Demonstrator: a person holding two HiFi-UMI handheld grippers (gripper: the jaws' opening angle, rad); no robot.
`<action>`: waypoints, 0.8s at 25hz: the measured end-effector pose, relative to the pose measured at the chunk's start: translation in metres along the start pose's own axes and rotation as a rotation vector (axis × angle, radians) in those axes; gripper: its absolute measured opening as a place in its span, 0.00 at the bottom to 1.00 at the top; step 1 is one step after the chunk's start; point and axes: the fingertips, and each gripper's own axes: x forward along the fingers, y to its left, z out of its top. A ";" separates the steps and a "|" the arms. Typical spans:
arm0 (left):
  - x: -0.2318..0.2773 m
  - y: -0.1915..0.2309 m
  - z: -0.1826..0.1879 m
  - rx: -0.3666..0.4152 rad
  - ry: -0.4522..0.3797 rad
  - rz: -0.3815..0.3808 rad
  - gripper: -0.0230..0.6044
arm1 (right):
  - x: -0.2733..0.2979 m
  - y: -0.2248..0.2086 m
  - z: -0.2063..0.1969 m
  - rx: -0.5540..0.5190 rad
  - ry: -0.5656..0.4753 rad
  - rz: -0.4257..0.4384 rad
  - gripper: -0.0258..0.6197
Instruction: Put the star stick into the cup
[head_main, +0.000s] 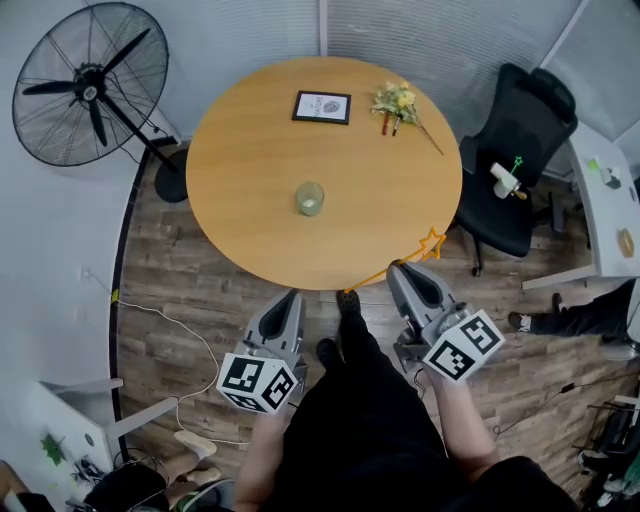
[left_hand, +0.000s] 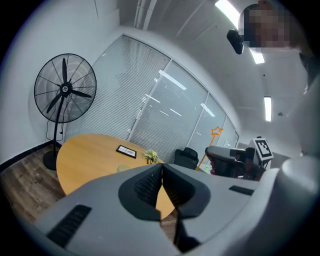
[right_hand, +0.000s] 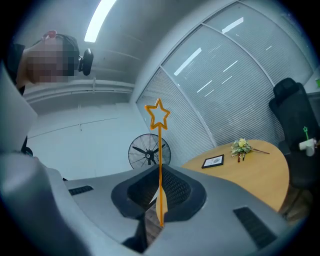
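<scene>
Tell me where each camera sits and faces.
Head view: on the person's head, looking steeply down at the round table and cup; both arms, legs, left claw, right claw.
Left gripper view: on the left claw, past its shut jaws toward the fan; the right claw shows.
Right gripper view: on the right claw, shut on the star stick, toward the fan.
Shared: both gripper views show table, fan and framed picture.

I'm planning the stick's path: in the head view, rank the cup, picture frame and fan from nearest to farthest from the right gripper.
1. Cup, at the middle of the table, ahead-left of the right gripper holding the star stick.
2. Picture frame, near the table's far edge.
3. Fan, standing off the table's far-left side.
</scene>
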 end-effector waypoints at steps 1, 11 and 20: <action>0.002 0.002 0.002 0.004 -0.001 0.005 0.04 | 0.006 -0.003 0.001 0.004 0.001 0.007 0.08; 0.050 0.034 0.034 0.021 -0.007 0.063 0.04 | 0.075 -0.035 0.027 0.014 0.016 0.079 0.08; 0.105 0.052 0.056 0.030 -0.004 0.110 0.04 | 0.127 -0.080 0.049 0.043 0.032 0.123 0.08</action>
